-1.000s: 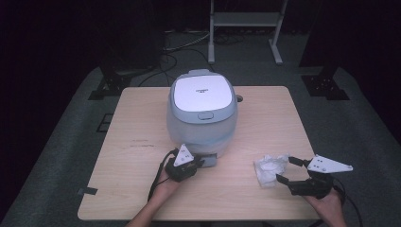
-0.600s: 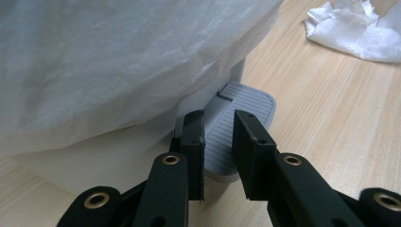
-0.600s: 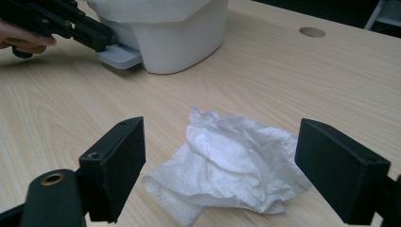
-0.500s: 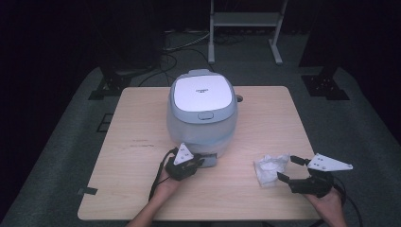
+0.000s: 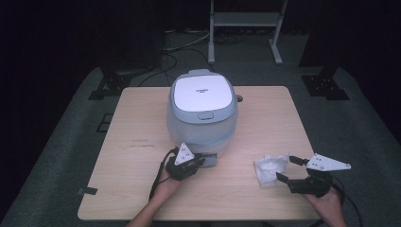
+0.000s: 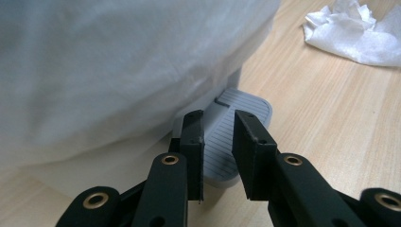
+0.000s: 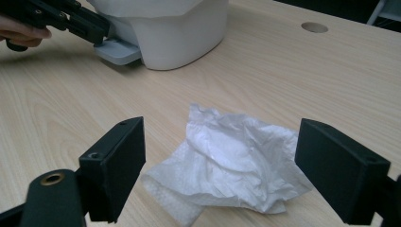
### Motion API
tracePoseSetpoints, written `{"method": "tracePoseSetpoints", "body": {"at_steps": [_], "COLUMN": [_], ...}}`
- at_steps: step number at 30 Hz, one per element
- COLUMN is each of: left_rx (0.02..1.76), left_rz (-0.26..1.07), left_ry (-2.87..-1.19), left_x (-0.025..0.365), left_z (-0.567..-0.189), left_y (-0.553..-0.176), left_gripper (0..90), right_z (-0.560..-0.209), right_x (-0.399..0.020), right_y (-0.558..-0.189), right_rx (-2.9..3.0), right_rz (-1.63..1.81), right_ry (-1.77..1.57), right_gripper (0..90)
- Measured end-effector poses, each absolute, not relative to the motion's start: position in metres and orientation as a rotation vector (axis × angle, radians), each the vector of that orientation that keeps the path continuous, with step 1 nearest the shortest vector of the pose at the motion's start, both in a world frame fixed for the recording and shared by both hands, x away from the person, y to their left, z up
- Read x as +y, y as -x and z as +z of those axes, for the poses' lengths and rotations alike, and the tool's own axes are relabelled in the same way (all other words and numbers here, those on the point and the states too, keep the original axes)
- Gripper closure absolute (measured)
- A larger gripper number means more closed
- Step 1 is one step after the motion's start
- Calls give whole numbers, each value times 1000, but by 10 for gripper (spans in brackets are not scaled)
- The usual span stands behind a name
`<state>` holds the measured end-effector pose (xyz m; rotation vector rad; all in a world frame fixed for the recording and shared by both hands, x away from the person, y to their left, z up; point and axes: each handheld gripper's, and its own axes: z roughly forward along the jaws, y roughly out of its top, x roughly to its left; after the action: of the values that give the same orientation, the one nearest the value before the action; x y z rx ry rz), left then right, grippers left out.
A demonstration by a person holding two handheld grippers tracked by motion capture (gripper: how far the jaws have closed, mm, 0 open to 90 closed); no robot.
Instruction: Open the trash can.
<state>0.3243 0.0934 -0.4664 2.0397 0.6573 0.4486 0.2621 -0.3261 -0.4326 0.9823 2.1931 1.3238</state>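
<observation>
A white and pale-blue rice cooker (image 5: 202, 109) stands with its lid down in the middle of the wooden table (image 5: 142, 123). A grey ribbed tab (image 6: 250, 104) sticks out at its front base. My left gripper (image 5: 201, 162) hovers just over that tab, its jaws a narrow gap apart (image 6: 218, 127) with nothing pinched between them. A crumpled white tissue (image 5: 269, 168) lies at the front right. My right gripper (image 5: 284, 168) stands wide open with the tissue (image 7: 227, 151) between its two jaws, the pads clear of it.
The cooker's body (image 6: 118, 61) bulges close above my left jaws. A round cable hole (image 7: 314, 27) sits in the table behind the cooker. Cables and stand legs lie on the dark floor beyond the table's far edge.
</observation>
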Motion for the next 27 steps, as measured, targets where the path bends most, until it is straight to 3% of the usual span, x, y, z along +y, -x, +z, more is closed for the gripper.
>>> {"method": "tracePoseSetpoints", "body": {"at_steps": [11, 16, 27], "left_rx": [663, 648, 658], "left_rz": [433, 472, 460], "left_ry": [-2020, -2038, -2038], "left_x": [92, 88, 88], "left_z": [-473, -474, -478], "left_y": [-326, -322, -322], "left_gripper": [764, 839, 841], "right_z": [-432, -430, -435], "right_x": [-323, -325, -328], "right_y": [-263, -266, -283], "right_rx": [2195, 2150, 2186], "right_rz": [1311, 1287, 1224], "right_ry": [-977, -1012, -1052], "right_gripper": [160, 160, 159]}}
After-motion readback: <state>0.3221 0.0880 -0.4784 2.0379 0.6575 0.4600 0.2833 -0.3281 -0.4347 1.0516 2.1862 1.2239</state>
